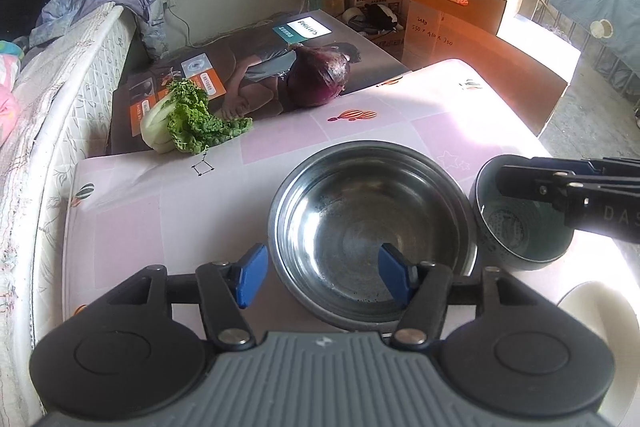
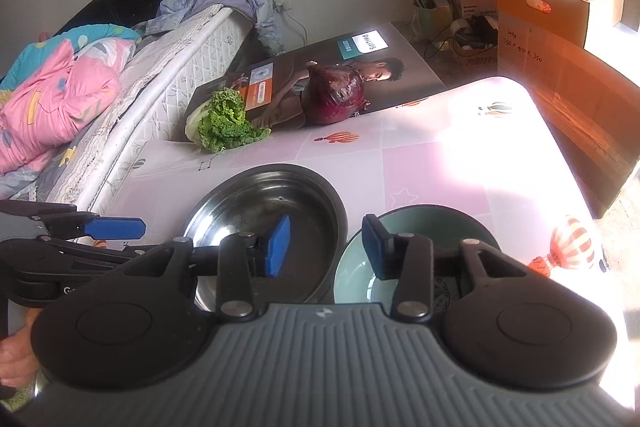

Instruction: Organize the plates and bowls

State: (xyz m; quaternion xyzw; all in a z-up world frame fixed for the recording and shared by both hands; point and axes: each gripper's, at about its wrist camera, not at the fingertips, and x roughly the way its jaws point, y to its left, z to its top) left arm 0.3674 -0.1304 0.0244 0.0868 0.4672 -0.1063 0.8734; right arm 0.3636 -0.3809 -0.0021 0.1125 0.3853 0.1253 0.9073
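Steel bowl (image 1: pixel 372 239) under my released left fingers (image 1: pixel 324 277); green bowl (image 2: pixel 404 259), touching its right, under released right fingers (image 2: pixel 326 249).

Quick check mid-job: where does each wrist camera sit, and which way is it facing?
Left wrist: on the left gripper, angled down at the steel bowl; right gripper's arm enters from the right.
Right wrist: on the right gripper, angled down between steel bowl and green bowl; a hand shows.
Shared: both bowls, onion, greens.
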